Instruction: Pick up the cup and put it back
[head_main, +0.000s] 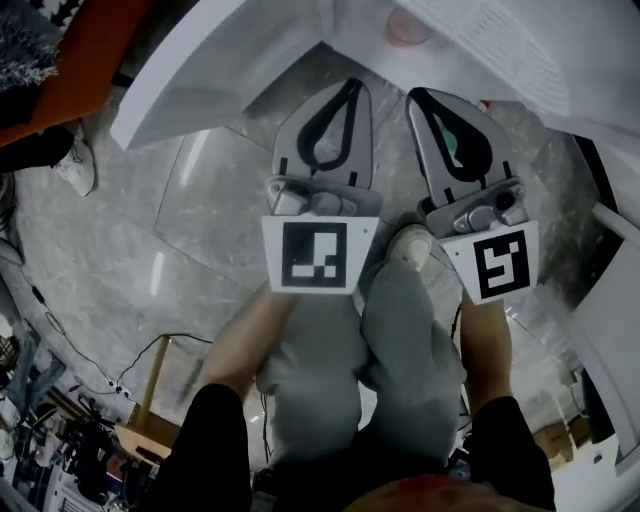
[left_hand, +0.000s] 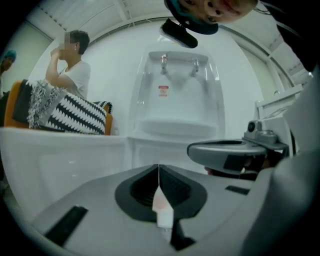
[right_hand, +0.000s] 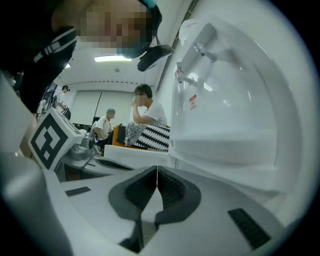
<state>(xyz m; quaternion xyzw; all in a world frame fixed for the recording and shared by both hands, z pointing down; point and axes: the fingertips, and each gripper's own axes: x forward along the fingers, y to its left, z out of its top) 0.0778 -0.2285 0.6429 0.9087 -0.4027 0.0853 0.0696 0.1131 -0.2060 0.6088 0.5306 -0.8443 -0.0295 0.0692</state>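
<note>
The person's grey-trousered legs (head_main: 400, 340) stand on a grey stone floor (head_main: 190, 220). In front of them the left gripper (head_main: 351, 86) and the right gripper (head_main: 414, 96) hang side by side, not touching. Each has its jaws pressed together on nothing. Bare floor lies open to the left, and the angled edges of a white counter (head_main: 220, 70) close in ahead. Beyond the tips, on the white surface, sits a small, blurry pale pink cup (head_main: 405, 28). A white water dispenser (left_hand: 175, 95) with two taps stands facing them.
</note>
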